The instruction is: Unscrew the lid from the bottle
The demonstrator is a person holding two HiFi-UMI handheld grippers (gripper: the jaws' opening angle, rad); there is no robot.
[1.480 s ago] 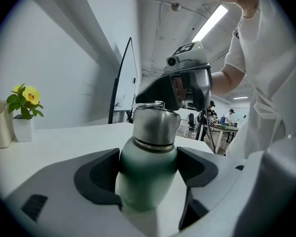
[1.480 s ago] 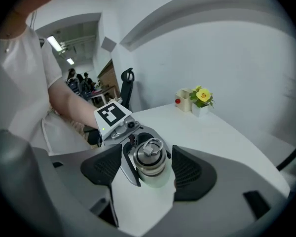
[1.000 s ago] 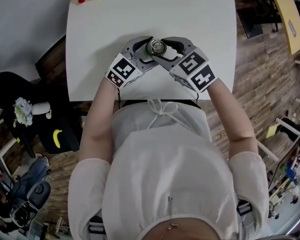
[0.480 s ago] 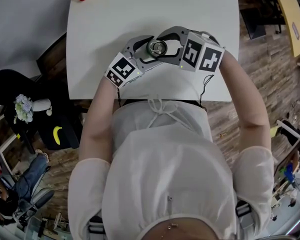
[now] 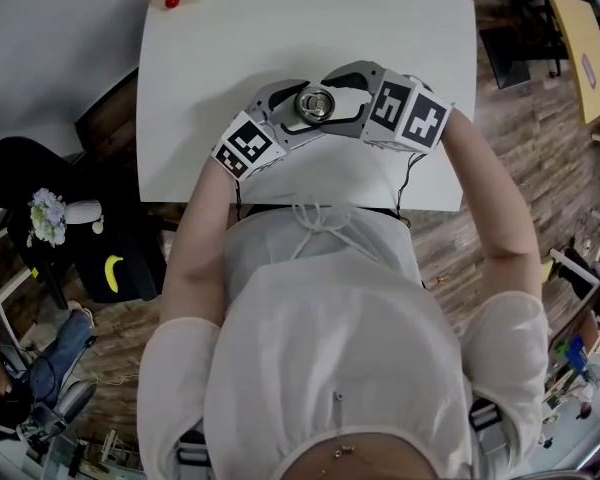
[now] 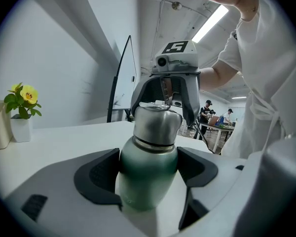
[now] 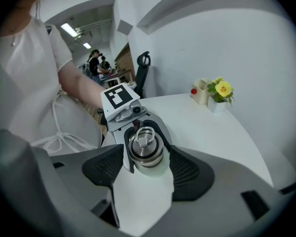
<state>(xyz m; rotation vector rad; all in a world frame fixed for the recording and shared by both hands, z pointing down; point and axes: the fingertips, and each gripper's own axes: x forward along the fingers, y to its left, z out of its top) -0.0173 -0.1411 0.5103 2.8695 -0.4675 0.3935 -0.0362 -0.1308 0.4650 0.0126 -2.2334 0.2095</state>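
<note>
Bottle (image 5: 314, 103) upright on table (image 5: 230, 38), near edge, centre. Left gripper (image 6: 149, 168) clenched on green body, likely bracing it against twist. Right gripper (image 7: 147, 164) straddles lid (image 7: 145, 147); jaws just opened, pads clear, probably regripping.

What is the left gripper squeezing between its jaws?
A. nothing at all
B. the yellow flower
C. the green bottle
C: in the left gripper view, the left gripper has its jaws pressed on both sides of the green bottle, while the yellow flower stands far off at the table's edge.
</note>
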